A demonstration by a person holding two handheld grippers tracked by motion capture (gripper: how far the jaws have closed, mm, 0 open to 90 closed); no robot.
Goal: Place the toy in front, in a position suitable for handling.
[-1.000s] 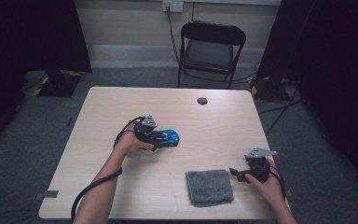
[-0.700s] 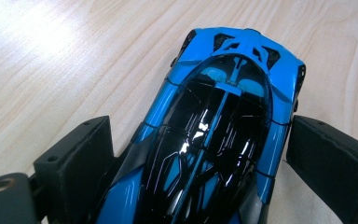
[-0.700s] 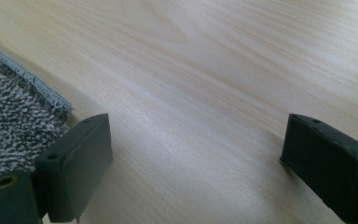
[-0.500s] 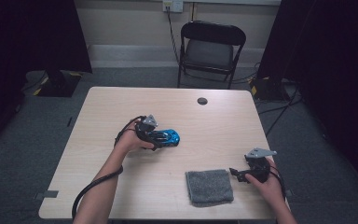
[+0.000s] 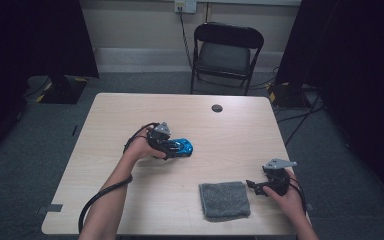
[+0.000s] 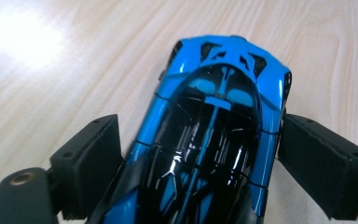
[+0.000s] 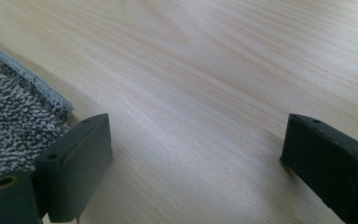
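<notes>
One blue toy car (image 5: 181,148), one grey cloth (image 5: 224,200), one small dark disc (image 5: 217,108), two claws, one folding chair (image 5: 227,52).

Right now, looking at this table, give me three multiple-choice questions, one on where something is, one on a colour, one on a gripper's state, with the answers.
1. Where does the grey cloth lie?
A. by the table's near edge, just left of the right gripper
B. on the chair
C. under the toy car

2. What colour is the toy car?
A. red
B. blue and black
C. yellow

3. How does the left gripper stand?
A. open above the cloth
B. lying unheld on the table
C. jaws on either side of the car

Answers: 1 A, the high view shows it beside that gripper. 2 B, the left gripper view shows blue panels and a black roof. 3 C, the car's body sits between both jaws.
</notes>
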